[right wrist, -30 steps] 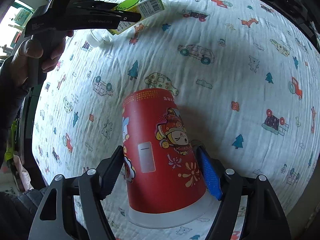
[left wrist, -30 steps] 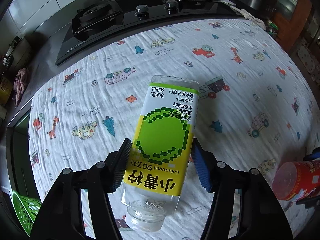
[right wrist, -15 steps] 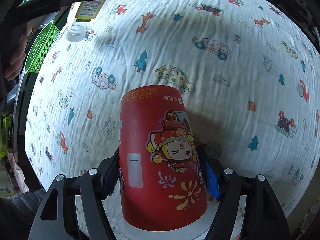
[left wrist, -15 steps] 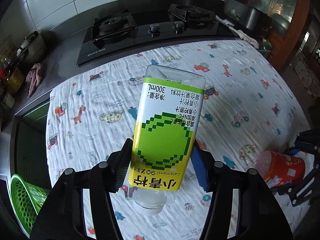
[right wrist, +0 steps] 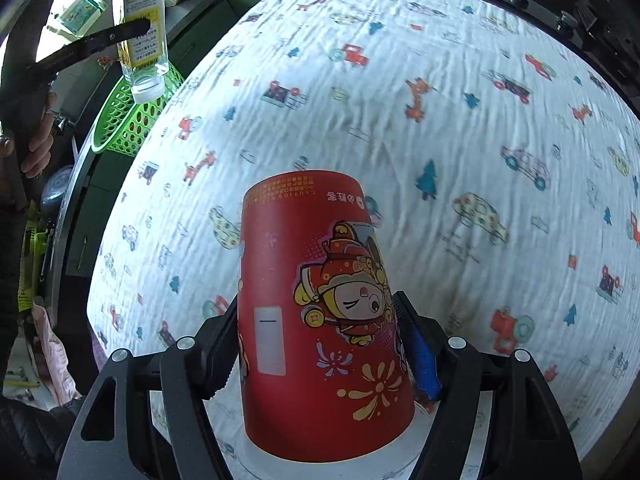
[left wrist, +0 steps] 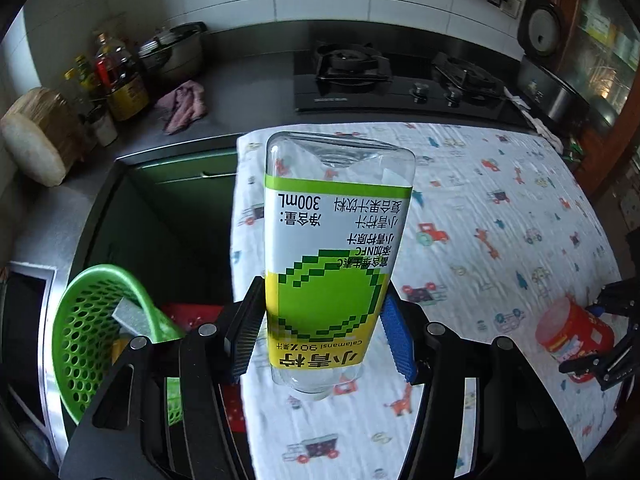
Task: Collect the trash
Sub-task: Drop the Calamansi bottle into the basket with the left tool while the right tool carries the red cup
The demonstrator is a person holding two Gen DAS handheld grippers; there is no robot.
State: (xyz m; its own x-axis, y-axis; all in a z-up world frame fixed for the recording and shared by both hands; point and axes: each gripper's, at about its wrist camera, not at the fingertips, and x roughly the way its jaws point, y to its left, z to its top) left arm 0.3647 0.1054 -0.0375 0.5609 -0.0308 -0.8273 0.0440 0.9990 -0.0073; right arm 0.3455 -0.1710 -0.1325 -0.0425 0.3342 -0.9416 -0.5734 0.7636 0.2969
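Bottle (left wrist: 334, 256) clamped cap-down in left tool (left wrist: 322, 336), its jaws having just closed further on it, lifted off the surface (left wrist: 500, 216) at the cloth's left edge, near the green perforated basket (left wrist: 86, 320) below. Right tool (right wrist: 320, 344) grips a red paper cup (right wrist: 320, 320), upside down, bottom end by the printed cloth, contact unclear. Judging progress: both items picked, neither dropped in basket yet; basket already holds a grey sponge-like piece (left wrist: 128, 310). No other trash seen on the cloth. Bottle label reads "300mL", "Calamansi 90%", "NFC", plus Chinese text; barcode on back in right view. Cup shows a cartoon figure, small "CAUTION" line near its bottom
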